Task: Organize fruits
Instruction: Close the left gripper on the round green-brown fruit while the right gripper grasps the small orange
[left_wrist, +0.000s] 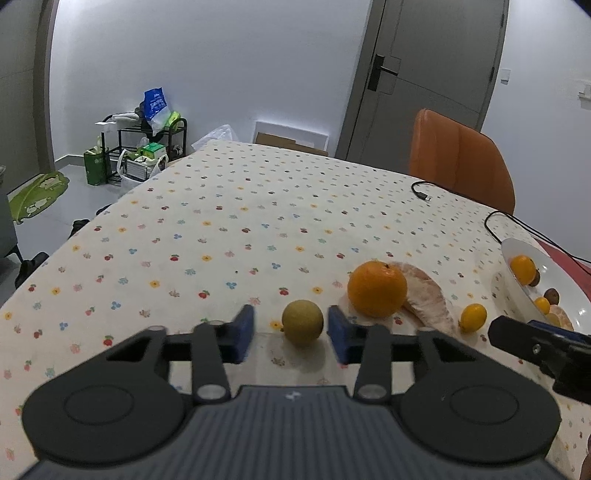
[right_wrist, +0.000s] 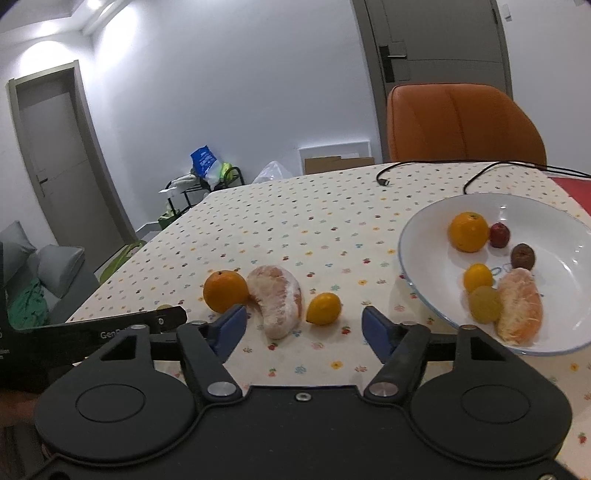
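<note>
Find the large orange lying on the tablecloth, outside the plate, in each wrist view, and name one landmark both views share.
Left wrist view: the orange sits right of centre, just beyond the left tool's right finger, touching the peeled citrus piece.
Right wrist view: the orange sits left of centre, left of the same peeled piece.
Shared landmark: the orange chair behind the table.

The white plate (left_wrist: 517, 254) runs off the left wrist view's right edge, only its left part showing, and the right gripper (left_wrist: 535, 339) covers its near rim. The peeled pomelo segment (left_wrist: 428, 295) lies partly behind the orange (left_wrist: 376, 288). In the right wrist view the yellow-green fruit (right_wrist: 164, 307) barely peeks over the left gripper's finger
</note>
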